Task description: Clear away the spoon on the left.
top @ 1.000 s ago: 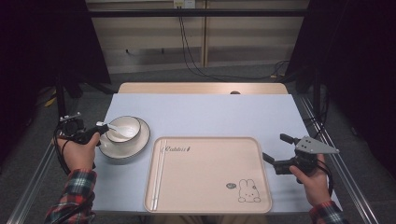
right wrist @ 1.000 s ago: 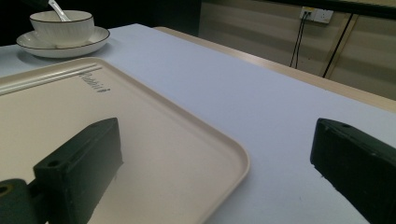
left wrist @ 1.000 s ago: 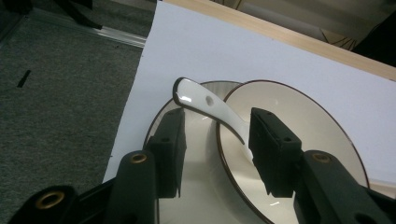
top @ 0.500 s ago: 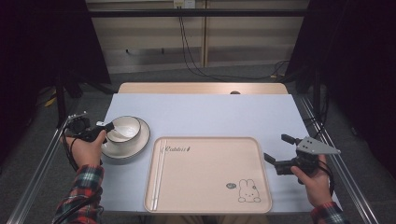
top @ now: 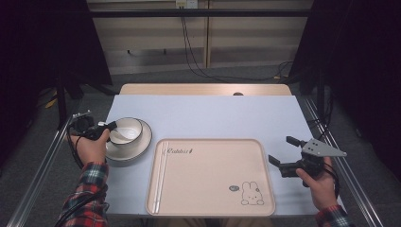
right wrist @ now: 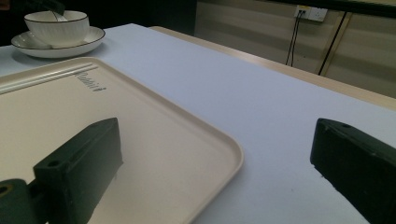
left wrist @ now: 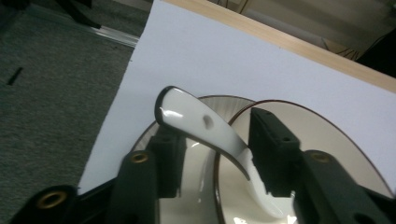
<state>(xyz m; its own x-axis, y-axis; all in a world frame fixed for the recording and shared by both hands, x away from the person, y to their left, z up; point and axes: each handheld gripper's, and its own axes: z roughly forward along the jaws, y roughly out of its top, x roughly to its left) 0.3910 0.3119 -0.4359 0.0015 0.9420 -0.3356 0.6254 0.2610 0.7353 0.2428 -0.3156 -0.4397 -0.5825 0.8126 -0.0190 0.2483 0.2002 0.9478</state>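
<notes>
- One white spoon lies with its bowl end down inside the bowl and its handle rising over the bowl's left rim, toward the left edge of the table.
- The left gripper has its two black jaws on either side of the spoon's handle. The jaws have just been closing, with the handle between them; whether the pads already press on it I cannot tell.
- In the high view the left gripper sits at the bowl's left rim, with the person's left hand behind it, near the table's left edge.
- One white bowl with a dark rim stands on one saucer, on the left part of the table, just left of the tray's far left corner.
- One beige tray lies in the near middle of the table, with lettering at its far left and a small rabbit drawing at its near right. Along its left side lies a pale pair of chopsticks.
- The right gripper hovers at the right of the table, just beside the tray's right edge; its jaws stand wide apart with nothing between them. One grey three-cornered plate sits on top of it.
- In the right gripper view the right gripper looks across the tray's corner toward the bowl and saucer far off at the left.
- One table with a pale blue top carries it all.
</notes>
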